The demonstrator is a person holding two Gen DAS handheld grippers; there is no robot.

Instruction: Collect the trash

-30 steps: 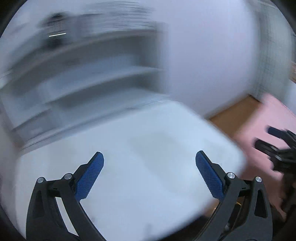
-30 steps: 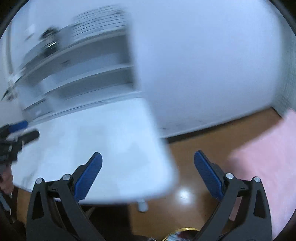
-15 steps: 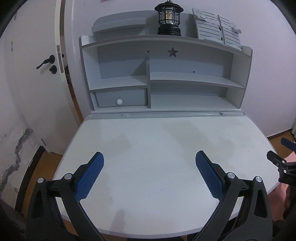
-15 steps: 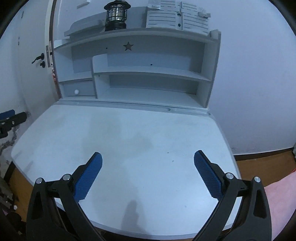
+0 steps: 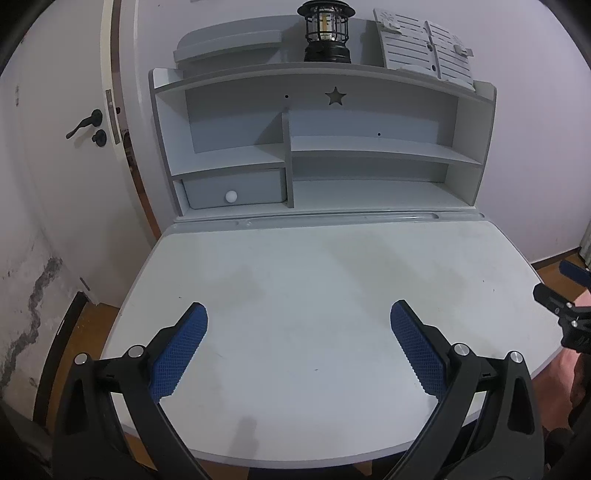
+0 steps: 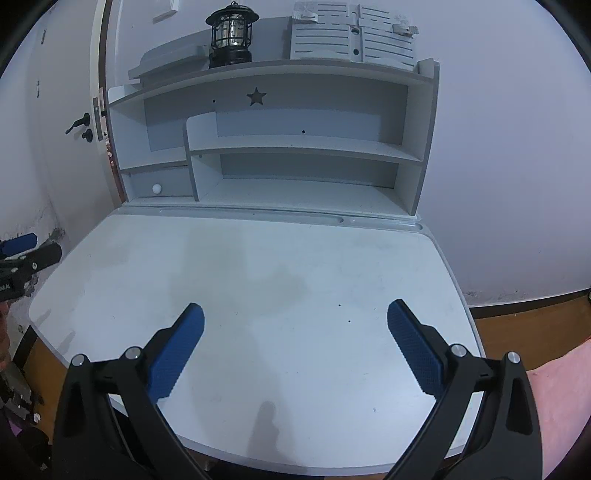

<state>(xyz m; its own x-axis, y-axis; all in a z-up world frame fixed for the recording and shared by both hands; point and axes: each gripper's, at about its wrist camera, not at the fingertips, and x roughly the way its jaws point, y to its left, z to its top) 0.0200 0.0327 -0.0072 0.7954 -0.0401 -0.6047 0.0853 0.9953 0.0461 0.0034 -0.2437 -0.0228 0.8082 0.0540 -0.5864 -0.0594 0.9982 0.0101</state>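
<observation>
A: What's changed vs a sec ago?

B: Both cams were swinging then, all blur, floor and pink mat in view. Now they've settled square on the bench (image 5: 332, 295), same framing as half a sec back. So the sweep's over.

A: Tools?

B: Left tool (image 5: 298, 354) spread wide, nothing between the pads. Right tool (image 6: 295, 350) same, spread and empty (its tip also shows at the left cam's right edge).

A: And the trash?

B: None in view. Bench top bare apart from a few dark specks, too small to tell if crumbs or marks. Shelf unit (image 5: 369, 155) holds only a lantern (image 5: 325, 33) and a slatted stand (image 5: 424, 44) on top.

A: Meaning?

B: Prob. nothing to pick here; either it's done or the trash lies elsewhere, out of frame.
</observation>
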